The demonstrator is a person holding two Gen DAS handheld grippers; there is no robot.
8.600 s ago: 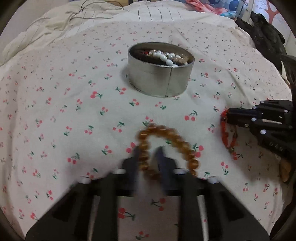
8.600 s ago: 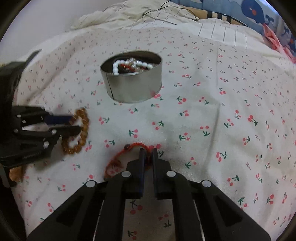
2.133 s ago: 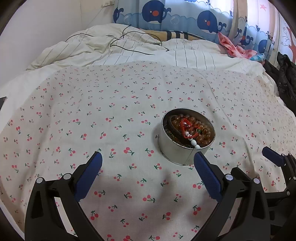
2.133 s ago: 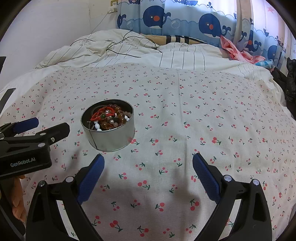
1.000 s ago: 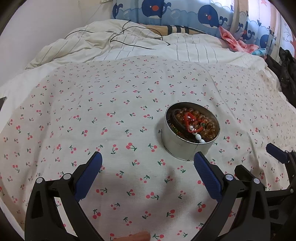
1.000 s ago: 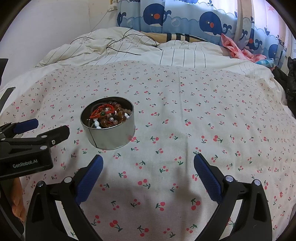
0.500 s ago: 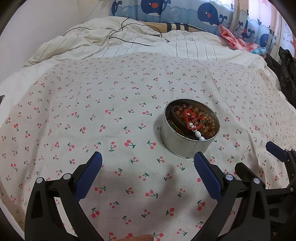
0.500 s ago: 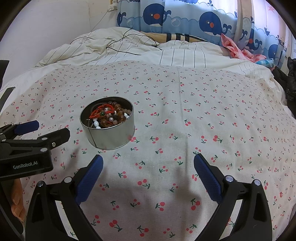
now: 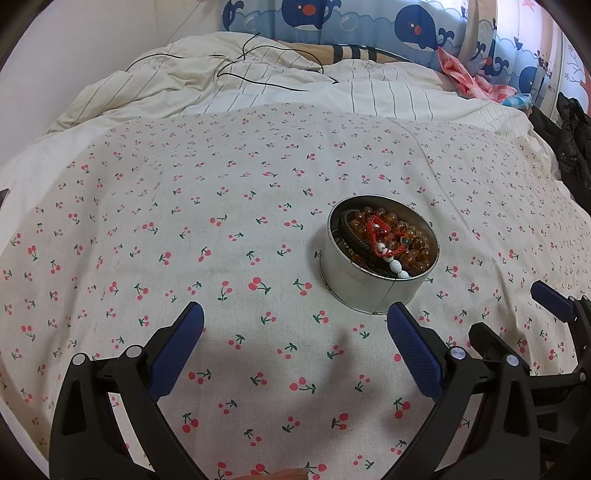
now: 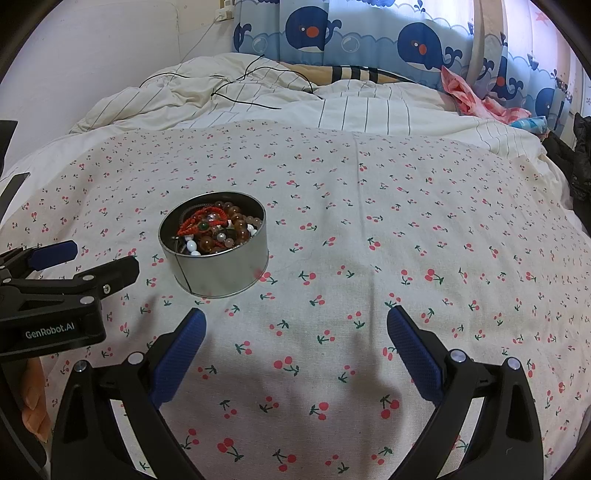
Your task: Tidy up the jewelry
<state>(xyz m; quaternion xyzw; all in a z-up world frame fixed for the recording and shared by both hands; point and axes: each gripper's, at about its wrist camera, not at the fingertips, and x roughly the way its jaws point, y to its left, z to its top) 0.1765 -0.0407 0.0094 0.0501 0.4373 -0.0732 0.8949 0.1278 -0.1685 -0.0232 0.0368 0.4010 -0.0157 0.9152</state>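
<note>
Change since the earliest frames: amber and red bracelets, then pinched on the cloth, now lie inside the tin [image 9: 369, 291]. One tin, holding amber bead bracelet [image 9: 417, 247], red cord bracelet [image 9: 376, 240], white beads [image 9: 397, 266]. Left gripper [image 9: 295, 338], right gripper [image 10: 295, 338]: jaws wide apart, empty. Tin ahead-right of left jaws, ahead-left of right jaws. Cherry-print cloth [image 10: 369, 221] bare around.

Cherry-print sheet [image 9: 184, 221] covers the bed, striped duvet [image 10: 258, 99] with a black cable [image 10: 243, 98] behind, whale curtains [image 10: 369, 33] at back.
</note>
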